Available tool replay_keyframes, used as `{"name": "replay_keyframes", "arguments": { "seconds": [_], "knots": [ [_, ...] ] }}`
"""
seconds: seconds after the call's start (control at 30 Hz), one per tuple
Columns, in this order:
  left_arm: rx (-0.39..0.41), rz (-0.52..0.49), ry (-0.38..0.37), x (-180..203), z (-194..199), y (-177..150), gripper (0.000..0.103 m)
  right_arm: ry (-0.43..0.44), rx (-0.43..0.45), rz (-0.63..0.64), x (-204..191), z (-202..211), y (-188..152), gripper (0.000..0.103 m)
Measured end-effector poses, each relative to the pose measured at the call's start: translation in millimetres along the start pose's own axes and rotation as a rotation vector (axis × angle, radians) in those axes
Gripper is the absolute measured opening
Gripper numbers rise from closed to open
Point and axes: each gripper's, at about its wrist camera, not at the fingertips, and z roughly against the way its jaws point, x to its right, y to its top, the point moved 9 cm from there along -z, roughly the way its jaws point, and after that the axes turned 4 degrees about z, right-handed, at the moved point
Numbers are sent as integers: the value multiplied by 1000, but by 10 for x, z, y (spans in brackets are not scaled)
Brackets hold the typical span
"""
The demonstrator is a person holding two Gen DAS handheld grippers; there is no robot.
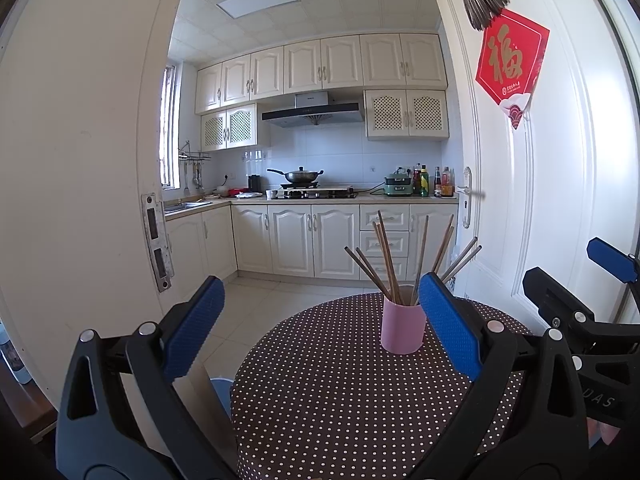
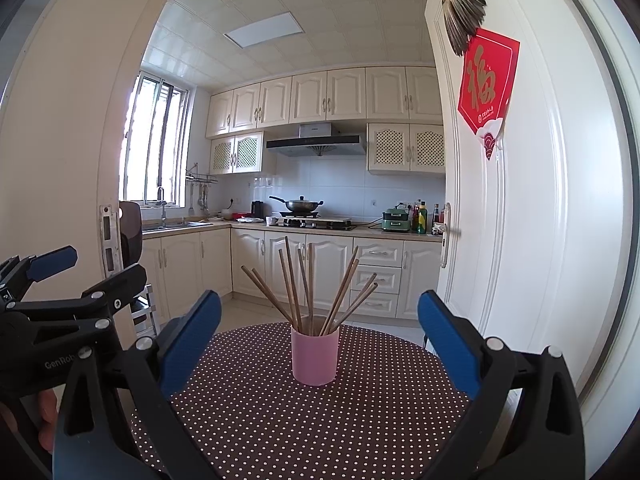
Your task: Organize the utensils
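A pink cup (image 1: 402, 330) (image 2: 315, 356) stands upright on a round table with a brown polka-dot cloth (image 1: 332, 392) (image 2: 320, 428). Several chopsticks (image 1: 390, 264) (image 2: 308, 292) stand fanned out in the cup. My left gripper (image 1: 320, 312) is open above the table's near side, with the cup just inside its right finger. My right gripper (image 2: 320, 328) is open and holds nothing, with the cup centred ahead between its fingers. Each gripper shows at the edge of the other's view: the right gripper (image 1: 580, 280) and the left gripper (image 2: 72, 276).
A white door (image 1: 532, 184) (image 2: 520, 200) with a red paper sign stands open at the right, close to the table. A door frame (image 1: 100, 160) is at the left. Beyond lies a kitchen with cabinets, a stove with a wok (image 2: 298, 204), and tiled floor.
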Motion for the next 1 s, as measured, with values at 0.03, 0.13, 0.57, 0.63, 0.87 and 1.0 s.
{"name": "replay_keyframes", "arguments": {
  "seconds": [0.03,0.13,0.57,0.63,0.87,1.0],
  "knots": [
    [0,0,0,-2,0,-1,96,-1,0,0,-5,2,-2,95],
    [1,1,0,-3,1,1,96,1,0,-1,-3,1,-1,95],
    [-7,5,0,-1,-30,-15,96,1,-6,-3,-1,-30,-18,95],
    [-8,4,1,1,-36,-16,96,0,-5,-4,1,-33,-17,95],
    [-8,3,0,1,-41,-20,96,-1,-6,-4,4,-42,-24,95],
    [-6,3,1,-1,-47,-27,96,-2,-5,-4,5,-50,-44,95]
  ]
}}
